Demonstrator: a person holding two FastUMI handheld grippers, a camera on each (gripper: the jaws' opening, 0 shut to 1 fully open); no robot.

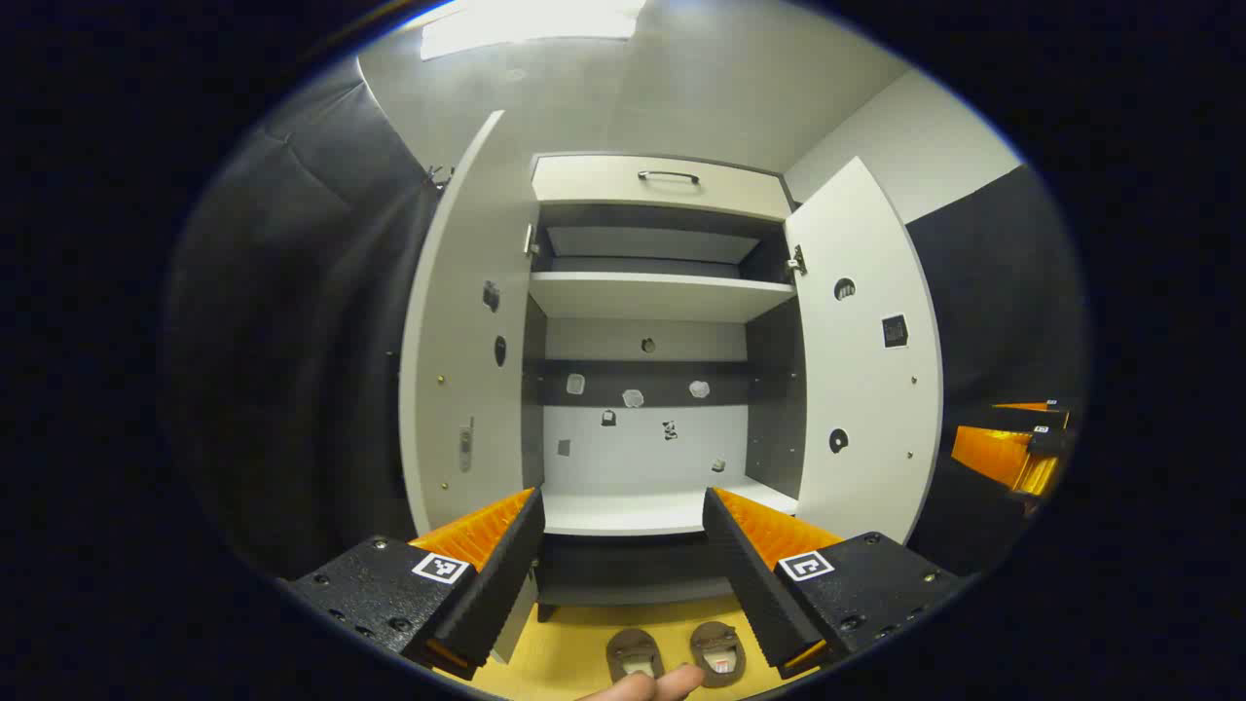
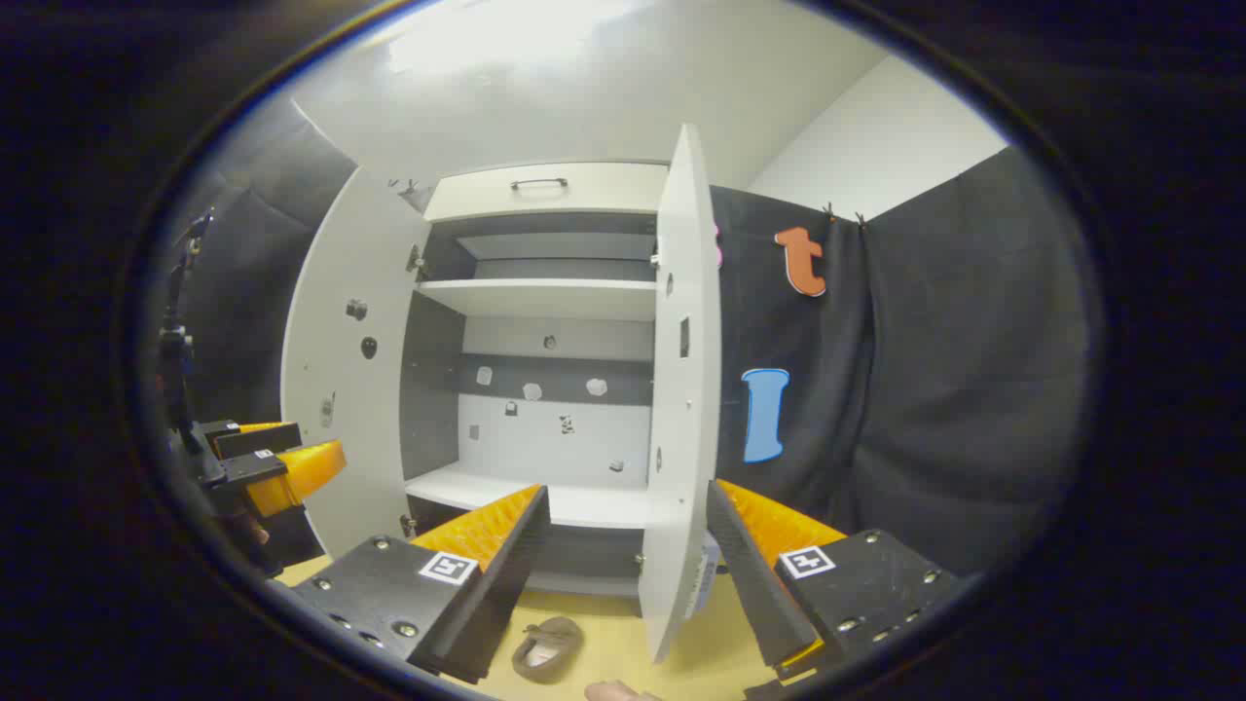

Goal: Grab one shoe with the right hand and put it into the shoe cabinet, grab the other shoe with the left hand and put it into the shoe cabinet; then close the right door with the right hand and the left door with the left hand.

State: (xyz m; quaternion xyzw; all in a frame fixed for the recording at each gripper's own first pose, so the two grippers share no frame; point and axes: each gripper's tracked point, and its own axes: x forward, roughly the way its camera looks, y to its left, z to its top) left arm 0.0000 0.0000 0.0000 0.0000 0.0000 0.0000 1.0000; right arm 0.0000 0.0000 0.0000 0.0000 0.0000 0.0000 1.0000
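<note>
While both doors hang open, the shoe cabinet (image 1: 642, 409) shelves hold nothing; two shoes (image 1: 677, 652) sit on the floor, both grippers' fingers spread.

Bright ceiling light (image 1: 531, 24) glares overhead; fisheye bends the edges, corners dim, focus sharp throughout

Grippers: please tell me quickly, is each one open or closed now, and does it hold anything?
Left gripper: open, holding nothing.
Right gripper: open, holding nothing; the right door's edge stands between its jaws, untouched.
</note>
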